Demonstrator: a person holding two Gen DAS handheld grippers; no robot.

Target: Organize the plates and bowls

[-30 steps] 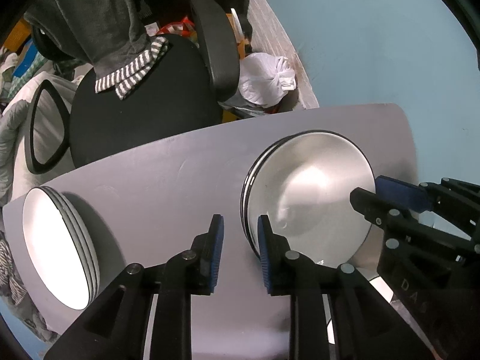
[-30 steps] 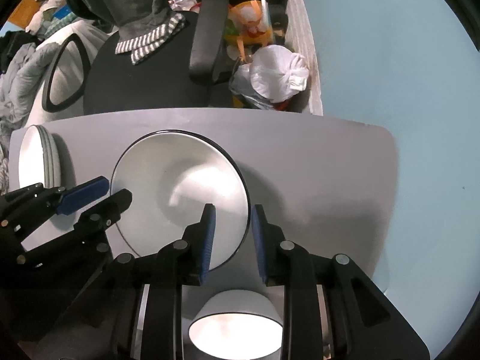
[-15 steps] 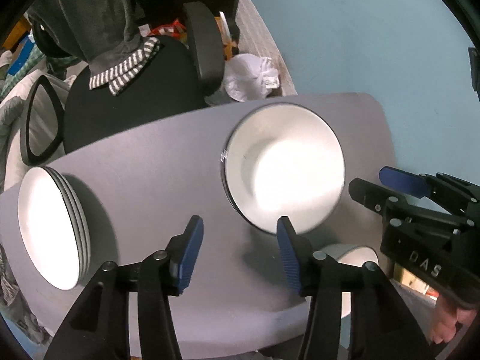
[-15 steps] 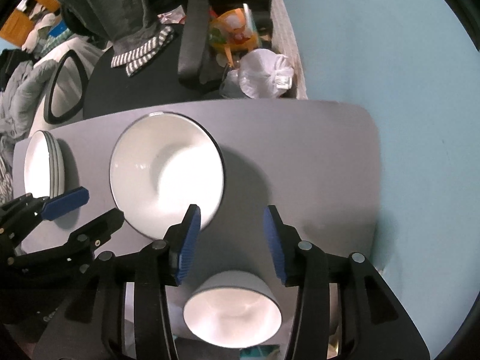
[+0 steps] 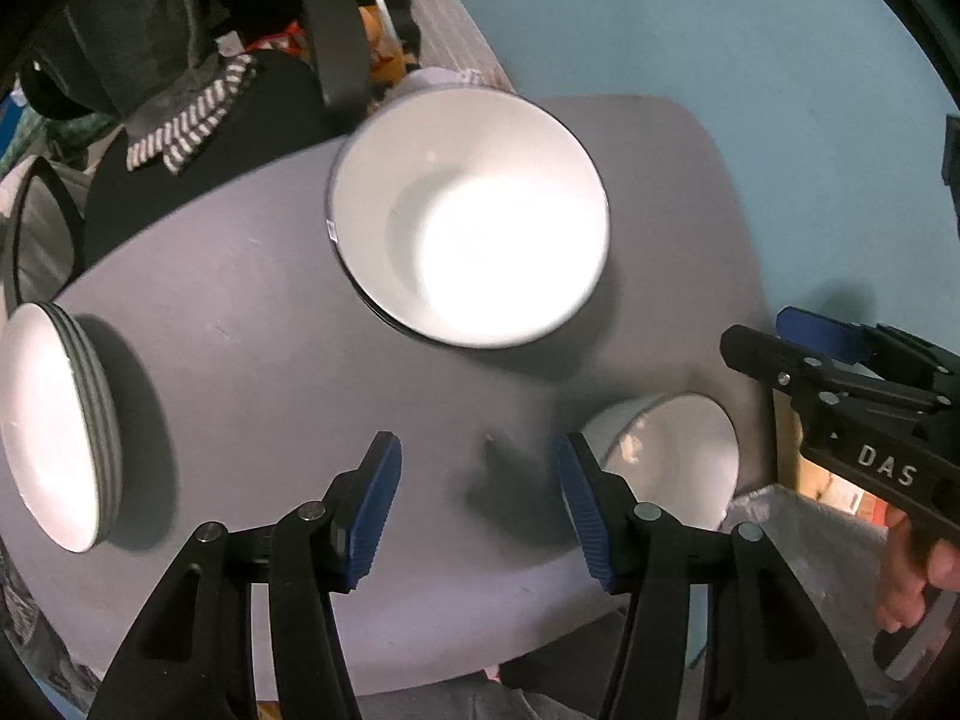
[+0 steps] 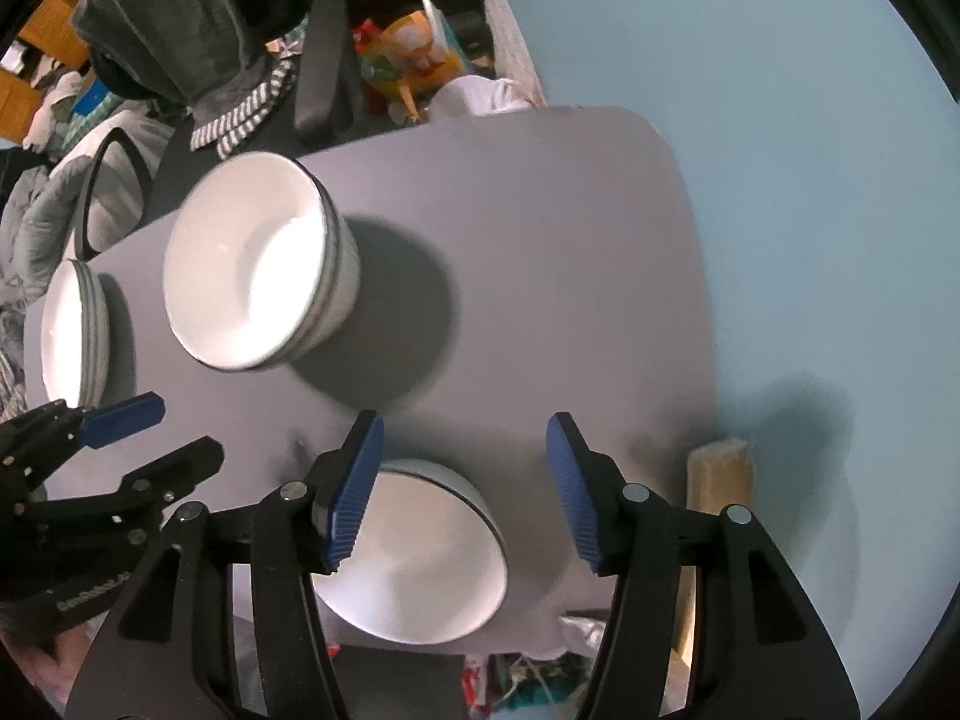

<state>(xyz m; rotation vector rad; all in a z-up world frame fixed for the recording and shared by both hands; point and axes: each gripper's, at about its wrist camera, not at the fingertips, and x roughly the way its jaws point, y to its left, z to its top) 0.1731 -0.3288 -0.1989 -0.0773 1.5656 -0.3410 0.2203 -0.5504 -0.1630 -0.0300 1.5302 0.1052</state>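
Left wrist view: left tool [image 5: 477, 504] wide, empty, above bench [image 5: 270, 312]; bowl stack [image 5: 474, 216] at 12 o'clock. Right tool [image 6: 459, 480] wide, seemingly clear of single bowl [image 6: 414, 552].

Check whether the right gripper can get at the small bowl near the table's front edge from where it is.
Probably yes: the right gripper is open and empty, directly above the small bowl, with nothing between them. The stacked bowls sit apart.

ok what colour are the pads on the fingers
Blue, ribbed, on black fingers; clearest in the right wrist view.
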